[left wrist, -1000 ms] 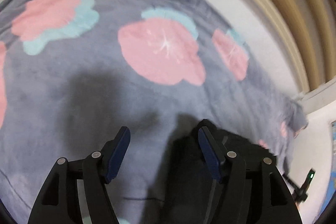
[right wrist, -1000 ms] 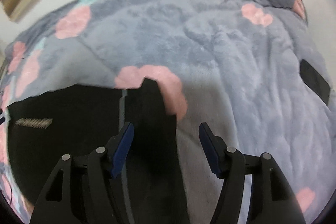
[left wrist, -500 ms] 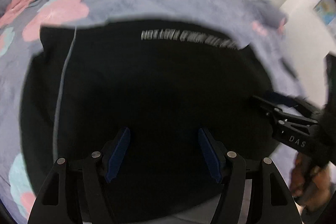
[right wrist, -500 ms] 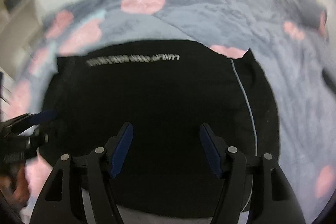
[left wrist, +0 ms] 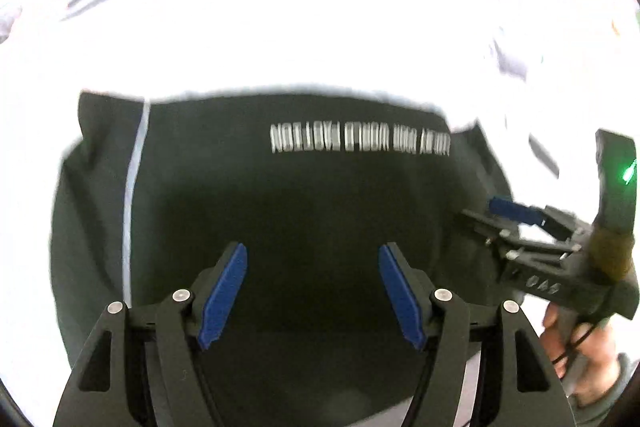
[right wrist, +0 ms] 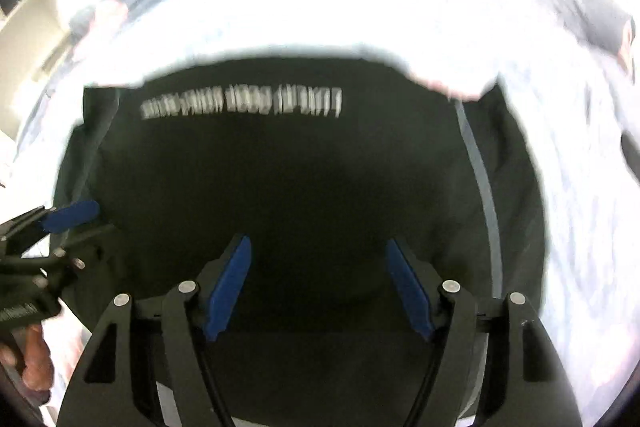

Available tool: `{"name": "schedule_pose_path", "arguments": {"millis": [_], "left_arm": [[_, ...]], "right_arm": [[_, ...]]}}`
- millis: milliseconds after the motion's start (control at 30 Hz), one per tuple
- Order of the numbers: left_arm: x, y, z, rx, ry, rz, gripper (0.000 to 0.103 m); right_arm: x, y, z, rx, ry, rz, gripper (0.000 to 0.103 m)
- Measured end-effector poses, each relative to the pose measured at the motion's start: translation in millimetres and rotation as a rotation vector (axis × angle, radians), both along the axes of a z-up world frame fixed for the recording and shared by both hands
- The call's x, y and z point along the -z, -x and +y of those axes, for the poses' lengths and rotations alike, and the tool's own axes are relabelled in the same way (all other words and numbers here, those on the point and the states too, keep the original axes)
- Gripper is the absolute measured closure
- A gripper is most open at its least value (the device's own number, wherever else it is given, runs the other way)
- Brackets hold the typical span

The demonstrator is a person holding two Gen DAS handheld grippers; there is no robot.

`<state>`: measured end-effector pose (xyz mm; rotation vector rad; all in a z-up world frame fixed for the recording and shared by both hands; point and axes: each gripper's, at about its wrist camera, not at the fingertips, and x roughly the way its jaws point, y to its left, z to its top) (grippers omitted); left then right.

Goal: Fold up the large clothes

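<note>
the blanket [left wrist: 280, 7] fills the top and sides of both views, washed out to near white by glare, with only faint grey folds showing. on it lies a black garment [left wrist: 300, 207], spread flat and taking up the middle of each view; i see a line of pale printed lettering [left wrist: 360, 139] across its far part, too blurred to read, and a thin pale stripe [left wrist: 130, 207] running down one side. my left hand-held gripper [left wrist: 312, 291] hangs above the near part of the garment, its blue pads set wide apart with nothing between them. my right hand-held gripper [right wrist: 318, 291] sits the same way over the garment, jaws spread and empty, and they have just been opening further. in the left view the right hand-held gripper also shows at the right edge, at the garment's side, held by a hand [left wrist: 592, 355]. a green light [left wrist: 628, 173] glows on it.
</note>
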<state>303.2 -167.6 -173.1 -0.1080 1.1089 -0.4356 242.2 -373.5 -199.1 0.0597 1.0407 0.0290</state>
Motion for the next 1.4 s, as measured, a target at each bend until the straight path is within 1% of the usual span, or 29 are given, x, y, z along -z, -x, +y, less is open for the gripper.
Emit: {"name": "schedule_pose_path", "arguments": {"millis": [67, 100, 133, 167, 200, 233, 267, 333, 400, 467, 533, 600, 667, 767, 833, 900, 933, 1000, 1133, 1200, 1333, 1400], "left_arm": [[0, -24, 4, -0.034, 0.016, 0.009, 0.032], [7, -36, 5, -0.049, 0.001, 0.024, 0.032], [15, -43, 10, -0.055, -0.018, 0.051, 0.033], [32, -56, 9, -0.053, -0.046, 0.118, 0.033], [47, -64, 8, -0.052, -0.069, 0.173, 0.033], [65, -71, 8, -0.056, -0.092, 0.222, 0.03], [77, -75, 9, -0.063, -0.097, 0.235, 0.027], [85, -79, 6, -0.063, -0.119, 0.223, 0.024], [88, -81, 4, -0.069, -0.132, 0.21, 0.02], [86, -82, 1, -0.067, -0.134, 0.198, 0.017], [85, -82, 0, -0.059, -0.129, 0.19, 0.017], [77, -75, 5, -0.038, -0.099, 0.177, 0.017], [62, -65, 16, -0.016, -0.062, 0.151, 0.019], [40, -45, 37, -0.004, -0.02, 0.099, 0.019], [29, -34, 54, -0.018, 0.017, 0.08, 0.019], [22, -26, 72, -0.056, 0.036, 0.077, 0.019], [23, -31, 73, -0.07, 0.039, 0.076, 0.019], [19, -22, 87, -0.103, 0.034, 0.071, 0.019], [18, -7, 118, -0.152, -0.025, 0.087, 0.019], [19, 0, 134, -0.179, -0.038, 0.092, 0.019], [23, 9, 165, -0.248, -0.026, 0.111, 0.019], [25, 11, 176, -0.273, -0.024, 0.117, 0.019]], "right_arm": [[-9, -17, -2, 0.012, 0.023, -0.029, 0.029], [-10, -28, -5, 0.023, 0.014, -0.033, 0.029], [-8, -38, -6, 0.042, 0.009, -0.031, 0.029], [-3, -50, -9, 0.059, 0.008, -0.019, 0.029], [8, -63, -13, 0.067, -0.001, 0.019, 0.029], [20, -76, -15, 0.066, -0.019, 0.063, 0.029], [36, -89, -17, 0.065, -0.057, 0.119, 0.029], [54, -100, -24, 0.074, -0.088, 0.148, 0.028], [63, -102, -24, 0.071, -0.076, 0.145, 0.021], [67, -102, -25, 0.072, -0.077, 0.139, 0.019], [69, -101, -27, 0.068, -0.088, 0.135, 0.019], [65, -95, -26, 0.057, -0.117, 0.123, 0.019], [57, -88, -37, 0.049, -0.159, 0.11, 0.019], [37, -61, -55, 0.047, -0.217, 0.06, 0.019], [26, -44, -61, 0.045, -0.221, 0.036, 0.019], [17, -22, -75, 0.062, -0.2, 0.011, 0.019], [14, -10, -83, 0.073, -0.191, 0.005, 0.019], [11, 2, -100, 0.1, -0.171, 0.001, 0.019], [2, 32, -126, 0.139, -0.133, 0.009, 0.019], [3, 42, -139, 0.165, -0.13, 0.017, 0.019], [15, 55, -160, 0.23, -0.167, 0.045, 0.019], [23, 54, -166, 0.249, -0.18, 0.059, 0.019]]}}
